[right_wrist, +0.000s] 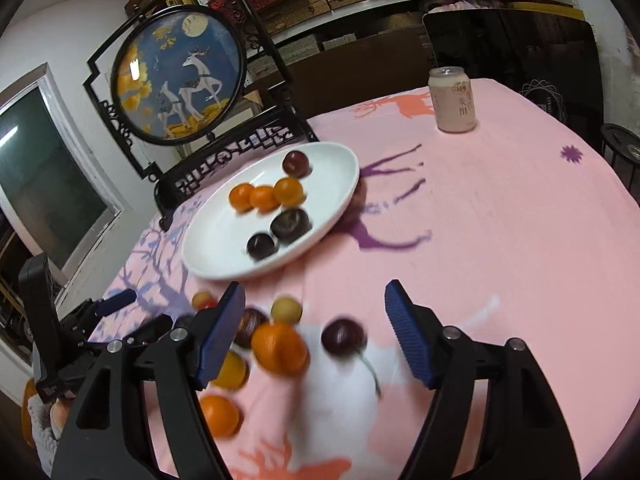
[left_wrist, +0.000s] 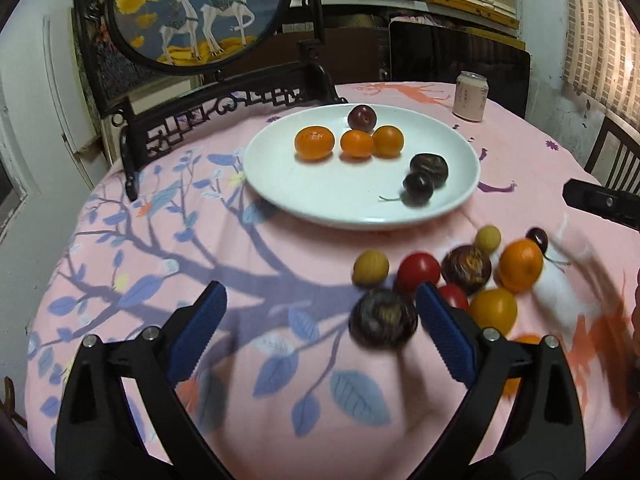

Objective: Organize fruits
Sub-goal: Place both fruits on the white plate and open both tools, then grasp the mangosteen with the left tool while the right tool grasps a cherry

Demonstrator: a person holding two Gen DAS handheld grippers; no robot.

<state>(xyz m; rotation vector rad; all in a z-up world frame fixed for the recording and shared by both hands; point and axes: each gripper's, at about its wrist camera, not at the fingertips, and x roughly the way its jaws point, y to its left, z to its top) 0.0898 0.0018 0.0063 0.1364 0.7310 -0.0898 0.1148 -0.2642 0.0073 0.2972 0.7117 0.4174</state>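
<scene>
A white plate point(left_wrist: 272, 176) holds three oranges point(left_wrist: 315, 143) and three dark plums point(left_wrist: 429, 168); it also shows in the right wrist view point(right_wrist: 216, 256). Loose fruit lies on the pink cloth in front of it: a dark plum point(left_wrist: 383, 318), red tomatoes point(left_wrist: 418, 273), yellow fruits point(left_wrist: 370, 267), an orange point(left_wrist: 519, 266), a cherry point(left_wrist: 537, 238). My left gripper point(left_wrist: 322, 304) is open, low over the cloth, the dark plum just inside its right finger. My right gripper point(right_wrist: 316, 312) is open above an orange point(right_wrist: 279, 347) and a cherry point(right_wrist: 343, 337).
A pink drink can point(left_wrist: 471, 96) stands behind the plate, also in the right wrist view point(right_wrist: 452, 100). A black-framed round deer screen point(left_wrist: 192, 12) stands at the table's back left. A dark chair back point(left_wrist: 460, 56) is behind the table.
</scene>
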